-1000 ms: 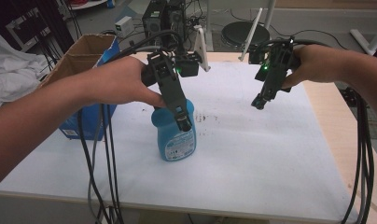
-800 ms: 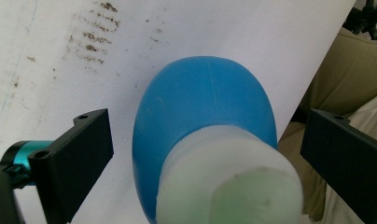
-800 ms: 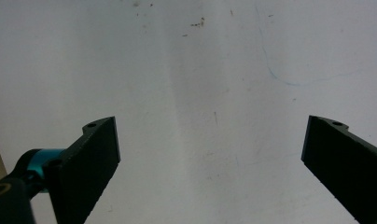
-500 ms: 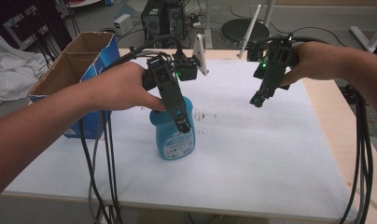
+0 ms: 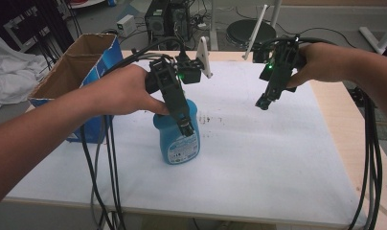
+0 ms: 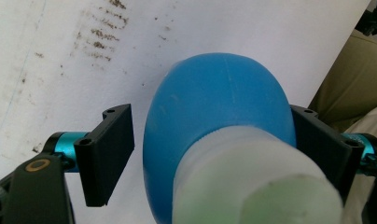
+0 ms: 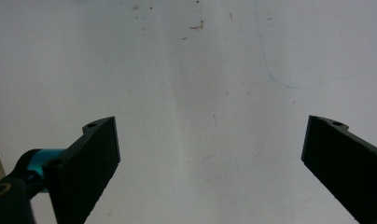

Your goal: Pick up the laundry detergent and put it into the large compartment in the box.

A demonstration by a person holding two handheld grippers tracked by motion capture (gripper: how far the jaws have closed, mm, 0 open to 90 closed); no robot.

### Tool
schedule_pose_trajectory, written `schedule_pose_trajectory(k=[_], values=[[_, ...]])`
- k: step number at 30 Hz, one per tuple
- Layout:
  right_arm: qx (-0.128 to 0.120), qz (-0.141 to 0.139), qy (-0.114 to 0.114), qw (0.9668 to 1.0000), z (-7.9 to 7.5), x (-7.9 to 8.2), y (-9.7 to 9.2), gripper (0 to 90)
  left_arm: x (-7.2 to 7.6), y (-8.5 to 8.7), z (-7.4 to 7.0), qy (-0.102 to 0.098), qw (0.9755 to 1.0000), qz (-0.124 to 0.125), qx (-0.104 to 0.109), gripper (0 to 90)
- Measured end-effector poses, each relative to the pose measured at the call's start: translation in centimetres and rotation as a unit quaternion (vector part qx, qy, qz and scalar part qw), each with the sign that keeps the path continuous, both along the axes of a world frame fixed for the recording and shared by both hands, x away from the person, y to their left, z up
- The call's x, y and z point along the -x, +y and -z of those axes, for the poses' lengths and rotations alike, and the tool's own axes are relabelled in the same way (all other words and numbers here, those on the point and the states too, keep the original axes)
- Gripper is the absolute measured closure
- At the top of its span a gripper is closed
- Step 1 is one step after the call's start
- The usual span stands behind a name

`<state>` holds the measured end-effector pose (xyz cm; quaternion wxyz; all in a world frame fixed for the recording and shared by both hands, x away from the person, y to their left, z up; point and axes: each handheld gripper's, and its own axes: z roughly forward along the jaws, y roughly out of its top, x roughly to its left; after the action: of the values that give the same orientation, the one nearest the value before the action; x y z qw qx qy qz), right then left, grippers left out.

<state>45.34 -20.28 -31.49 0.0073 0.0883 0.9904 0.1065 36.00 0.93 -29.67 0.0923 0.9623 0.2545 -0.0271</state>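
The left gripper point(image 5: 184, 125) has its fingers point(image 6: 107, 154) spread wide either side of the blue plastic bottle with a pale ribbed cap point(image 5: 177, 136). One finger looks pressed against the bottle's far flank while the other stands just clear, so this reads as a straddle lined up for a squeeze, not a grip. The bottle stands upright on the white-covered counter point(image 5: 258, 163), near its centre. At two o'clock from it the right gripper point(image 5: 262, 101) hovers with fingers point(image 7: 86, 163) wide and nothing between them, probably held in reserve. An open cardboard box with blue sides point(image 5: 72, 72) sits at ten o'clock.

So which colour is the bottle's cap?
The cap is whitish and translucent; the left gripper view shows it best.
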Motion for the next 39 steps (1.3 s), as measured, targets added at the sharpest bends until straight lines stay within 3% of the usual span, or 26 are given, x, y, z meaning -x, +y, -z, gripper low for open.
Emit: schedule_pose_trajectory(k=[21, 24, 34, 39], values=[[-0.001, 0.002, -0.001, 1.0, -0.2, 0.0, -0.1, 3.4, 0.0, 0.0, 0.2, 0.0, 1.0, -0.001, -0.007, 31.9], [-0.002, 0.002, 0.0, 1.0, -0.1, 0.1, 0.0, 3.4, 0.2, -0.1, 0.1, 0.0, 1.0, 0.005, -0.004, 37.5], [-0.005, 0.001, -0.001, 1.0, -0.3, 0.1, -0.1, 3.4, 0.2, -0.1, 0.0, 0.002, 1.0, 0.004, -0.006, 37.9], [-0.003, 0.002, -0.001, 1.0, -0.4, 0.1, -0.3, 3.4, -0.1, 0.4, -1.6, 0.001, 0.9998, -0.018, -0.001, 37.9]])
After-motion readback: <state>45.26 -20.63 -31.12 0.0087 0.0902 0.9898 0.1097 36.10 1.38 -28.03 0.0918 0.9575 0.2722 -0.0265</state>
